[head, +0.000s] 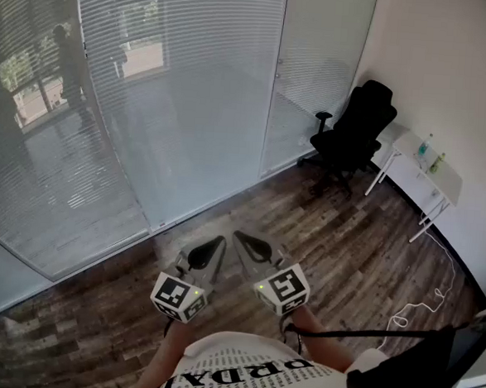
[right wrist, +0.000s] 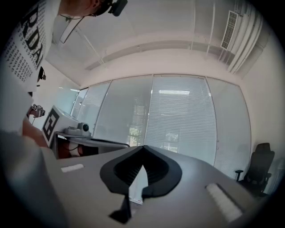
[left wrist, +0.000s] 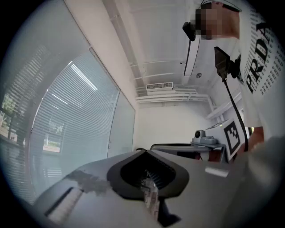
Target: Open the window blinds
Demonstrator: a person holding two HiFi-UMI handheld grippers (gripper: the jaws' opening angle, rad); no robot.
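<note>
White horizontal window blinds [head: 176, 85] hang closed behind tall glass panels that fill the left and far side of the room. They also show in the left gripper view as blinds [left wrist: 67, 124] and in the right gripper view as blinds [right wrist: 182, 116]. My left gripper [head: 212, 247] is held low in front of me, well short of the blinds, with its jaws shut and nothing between them [left wrist: 144, 152]. My right gripper [head: 241, 239] is beside it, jaws shut and empty [right wrist: 143, 147]. Both point level toward the glass.
A black office chair [head: 355, 130] stands in the far right corner. Next to it is a small white table [head: 423, 164] with bottles on it. A white cable [head: 422, 305] lies on the wooden floor [head: 348, 238] at right.
</note>
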